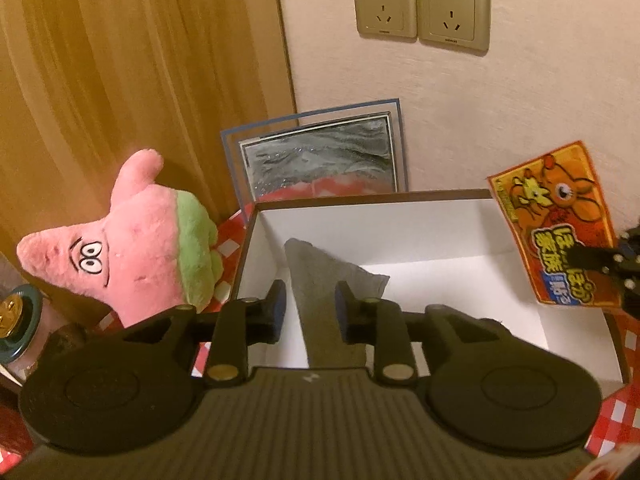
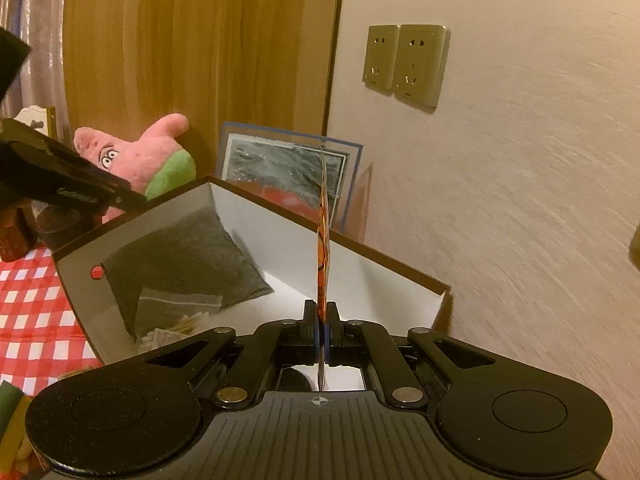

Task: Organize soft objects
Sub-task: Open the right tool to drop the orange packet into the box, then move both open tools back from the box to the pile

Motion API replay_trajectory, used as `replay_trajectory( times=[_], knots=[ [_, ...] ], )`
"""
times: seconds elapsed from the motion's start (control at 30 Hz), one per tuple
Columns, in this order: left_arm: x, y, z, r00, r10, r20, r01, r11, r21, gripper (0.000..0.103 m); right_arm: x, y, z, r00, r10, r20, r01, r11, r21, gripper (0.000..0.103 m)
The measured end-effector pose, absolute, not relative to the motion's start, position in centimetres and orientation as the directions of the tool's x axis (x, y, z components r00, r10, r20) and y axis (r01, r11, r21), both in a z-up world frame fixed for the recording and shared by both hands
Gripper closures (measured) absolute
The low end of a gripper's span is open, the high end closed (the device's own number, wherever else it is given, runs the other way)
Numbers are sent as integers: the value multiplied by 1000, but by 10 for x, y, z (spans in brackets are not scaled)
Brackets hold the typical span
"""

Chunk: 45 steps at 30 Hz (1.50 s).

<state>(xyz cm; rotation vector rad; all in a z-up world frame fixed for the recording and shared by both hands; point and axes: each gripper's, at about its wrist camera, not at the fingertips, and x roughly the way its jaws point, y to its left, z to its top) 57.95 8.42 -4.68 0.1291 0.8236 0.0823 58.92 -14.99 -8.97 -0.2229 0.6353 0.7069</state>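
Note:
A white-lined box (image 1: 440, 216) with a brown rim stands on the checked cloth. A grey soft cushion (image 1: 320, 280) leans inside its left part; it also shows in the right wrist view (image 2: 188, 264). My left gripper (image 1: 310, 300) is open, its pads on either side of the cushion without pressing it. My right gripper (image 2: 321, 316) is shut on an orange cartoon packet (image 2: 323, 252), held edge-on above the box; the packet shows at the right of the left wrist view (image 1: 556, 224). A pink star plush (image 1: 132, 240) lies left of the box.
A framed picture (image 1: 320, 152) leans on the wall behind the box. Two wall sockets (image 1: 420, 8) are above. A wooden panel (image 1: 120, 60) stands at left. A clear zip bag (image 2: 180, 308) lies in the box. Red-white checked cloth (image 2: 28, 312) covers the surface.

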Motion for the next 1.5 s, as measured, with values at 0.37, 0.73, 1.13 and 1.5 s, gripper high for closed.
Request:
replay_trajectory(
  times=[0.37, 0.73, 1.13, 1.5],
  knots=[
    [550, 86, -44, 636, 85, -767, -12, 995, 101, 64, 594, -132, -85, 563, 559, -609, -678, 734, 47, 99],
    [524, 82, -40, 606, 62, -793, -19, 998, 63, 59, 568, -143, -86, 518, 570, -638, -669, 735, 113, 53],
    [475, 80, -26, 594, 40, -803, -61, 998, 5, 52, 532, -168, -68, 503, 600, -622, -621, 751, 223, 41],
    [407, 87, -19, 555, 65, -829, -141, 990, -17, 52, 479, -180, -56, 455, 638, -622, -602, 735, 313, 40]
  ],
)
